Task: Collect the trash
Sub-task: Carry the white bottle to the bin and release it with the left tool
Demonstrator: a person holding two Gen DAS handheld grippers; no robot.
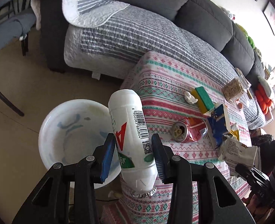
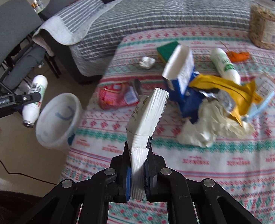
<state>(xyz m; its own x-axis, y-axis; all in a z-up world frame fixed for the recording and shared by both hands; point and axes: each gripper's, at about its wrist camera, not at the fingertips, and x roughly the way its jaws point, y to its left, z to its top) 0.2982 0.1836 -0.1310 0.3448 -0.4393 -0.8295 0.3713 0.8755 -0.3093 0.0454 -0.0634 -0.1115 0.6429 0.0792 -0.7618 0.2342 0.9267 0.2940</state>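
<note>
Patterned tablecloth (image 2: 202, 168) by a grey sofa, trash collection barely begun.

Left gripper (image 1: 131, 155) clasps a white yogurt-drink bottle (image 1: 131, 140) above the empty white basin (image 1: 70, 134) off the table's edge; right gripper (image 2: 138, 175) pinches a torn wrapper (image 2: 146, 115). Crushed can (image 2: 117, 95), cartons and tissues remain mid-table.

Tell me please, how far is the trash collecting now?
Done: nothing shows inside the white basin yet. In hand: the left gripper holds a white bottle beside the basin; the right gripper grips a white wrapper. Left: the crushed can, a blue carton and wrappers on the table.
</note>
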